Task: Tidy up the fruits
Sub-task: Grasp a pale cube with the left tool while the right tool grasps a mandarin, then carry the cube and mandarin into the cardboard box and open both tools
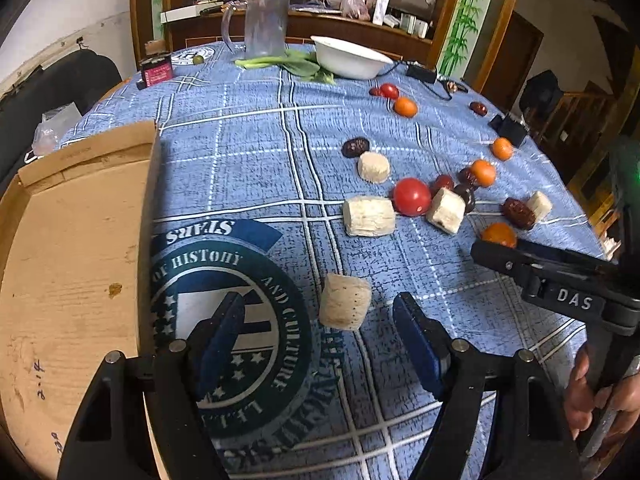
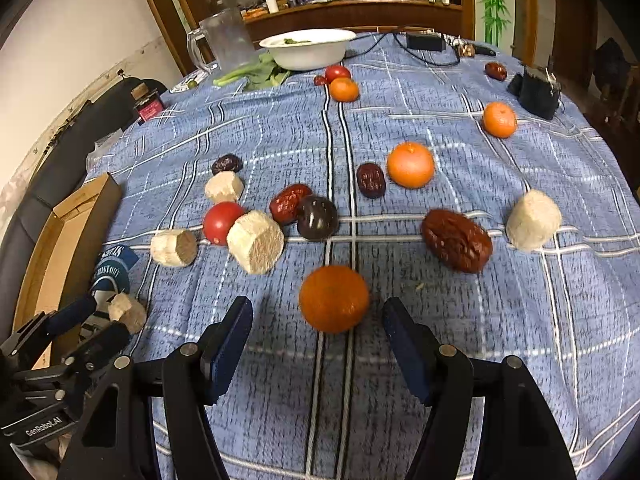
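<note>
Fruits lie scattered on a blue checked tablecloth (image 2: 400, 380). My left gripper (image 1: 320, 332) is open, with a pale cut cylinder piece (image 1: 345, 301) lying on the cloth just ahead between its blue pads. My right gripper (image 2: 318, 338) is open, with a small orange (image 2: 334, 298) just ahead between its fingers, not gripped. The same orange shows behind the right gripper in the left wrist view (image 1: 499, 235). A red tomato (image 2: 222, 222), dark red dates (image 2: 456, 246), a dark plum (image 2: 318, 217), more oranges (image 2: 411, 164) and more pale pieces (image 2: 255, 241) lie beyond.
A cardboard box (image 1: 72, 260) stands open at the left edge of the table. A white bowl (image 1: 349, 58), a clear jug (image 1: 266, 26), green leaves (image 1: 296, 64), a pink box (image 1: 156, 72) and black cables and adapters (image 2: 536, 90) are at the far side.
</note>
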Available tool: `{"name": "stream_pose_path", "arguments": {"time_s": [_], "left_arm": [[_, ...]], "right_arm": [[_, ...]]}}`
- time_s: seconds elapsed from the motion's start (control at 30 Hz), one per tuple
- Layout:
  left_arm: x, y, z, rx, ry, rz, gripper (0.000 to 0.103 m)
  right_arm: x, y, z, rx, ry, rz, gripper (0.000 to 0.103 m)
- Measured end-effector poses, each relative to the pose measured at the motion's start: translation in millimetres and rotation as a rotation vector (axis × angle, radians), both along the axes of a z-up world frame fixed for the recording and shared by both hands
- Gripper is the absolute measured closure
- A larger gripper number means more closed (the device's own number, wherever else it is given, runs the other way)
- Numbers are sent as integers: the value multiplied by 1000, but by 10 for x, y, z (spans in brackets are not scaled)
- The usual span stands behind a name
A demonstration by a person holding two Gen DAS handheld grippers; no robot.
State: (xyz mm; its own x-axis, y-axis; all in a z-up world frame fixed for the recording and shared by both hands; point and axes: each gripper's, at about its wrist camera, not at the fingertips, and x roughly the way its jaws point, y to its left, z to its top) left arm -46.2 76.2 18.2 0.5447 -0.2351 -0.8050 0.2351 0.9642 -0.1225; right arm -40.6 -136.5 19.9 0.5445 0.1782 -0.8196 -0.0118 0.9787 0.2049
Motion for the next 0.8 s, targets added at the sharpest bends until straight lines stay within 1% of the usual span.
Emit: {"name": "stream_pose_path", "arguments": {"time_s": [0.07,0.1,0.17,0.2,0.23,0.27,0.3,0.33,0.37,0.43,0.47,0.57,0.67,0.8], "left_arm": [[-1,-45,-12,23,-6,-5,29],[1,-66,-11,29,-9,-11,37],[3,-92,-19,65,-12,0,48],[-2,-91,-24,79,-13,3,54],[-6,-84,-21,81,-14,2,57],[-14,-71,-11,75,-17,-3,63],[-28,-55,2,63,-21,-9,71],[-38,-42,8,56,-23,-13,75],[-53,-14,15,49,-26,-14,83],[-66,31,25,41,-31,-4,83],[-77,76,35,22,-35,0,83],[-123,213,88,-81,-42,-7,83],[-225,354,229,-142,-84,3,83],[-358,498,454,-176,-132,29,83]], "right_arm": [[4,11,-2,-10,-9,1,34],[2,19,0,-17,-13,0,37],[-6,34,0,-39,-23,-6,46],[-11,40,1,-50,-27,-9,55],[-18,42,0,-55,-28,-12,64],[-25,34,1,-51,-29,-17,67],[-28,14,3,-36,-27,-18,67],[-42,-9,5,-14,-25,-21,67],[-59,-27,11,1,-26,-25,67],[-120,-48,46,21,-38,-30,67],[-167,-50,82,24,-50,-29,67],[-273,-24,167,15,-76,-25,67],[-377,9,252,7,-97,-25,67],[-473,63,361,19,-118,-12,67]]}}
